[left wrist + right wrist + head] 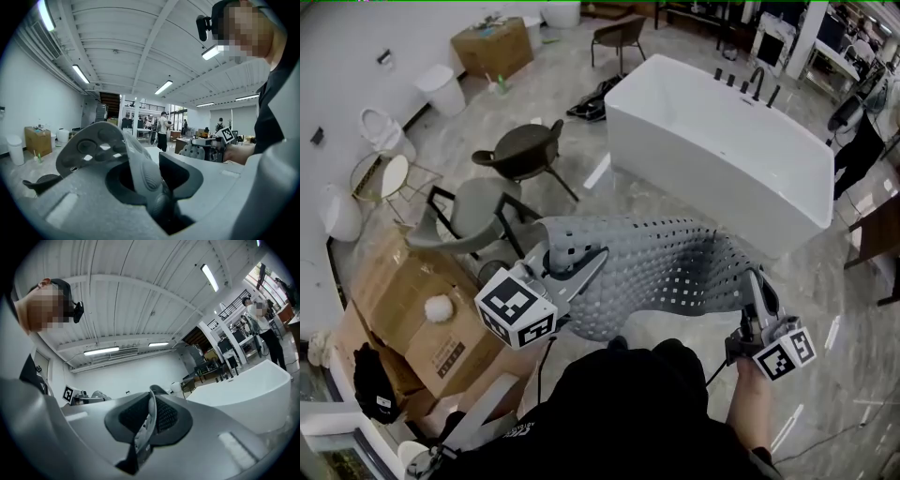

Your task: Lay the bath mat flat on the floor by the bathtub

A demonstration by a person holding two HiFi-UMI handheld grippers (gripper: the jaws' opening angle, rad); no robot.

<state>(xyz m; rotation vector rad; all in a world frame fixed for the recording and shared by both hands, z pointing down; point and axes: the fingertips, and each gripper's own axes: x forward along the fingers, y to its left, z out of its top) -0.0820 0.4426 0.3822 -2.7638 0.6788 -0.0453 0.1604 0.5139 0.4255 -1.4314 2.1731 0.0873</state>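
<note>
Grey perforated rubber bath mat [666, 272] off floor, slung in air between left tongs [584, 269] and right tongs [757, 289], just short of white freestanding bathtub [722, 150].
Head view alone: whole mat sagging above grey marble floor [844, 394], both tongs at its near edge.
Left gripper view: left tongs clenched on thick folded mat corner, round dimples facing camera.
Right gripper view: right tongs pinched nearly together on thin mat edge; bathtub rim beyond, at right.
</note>
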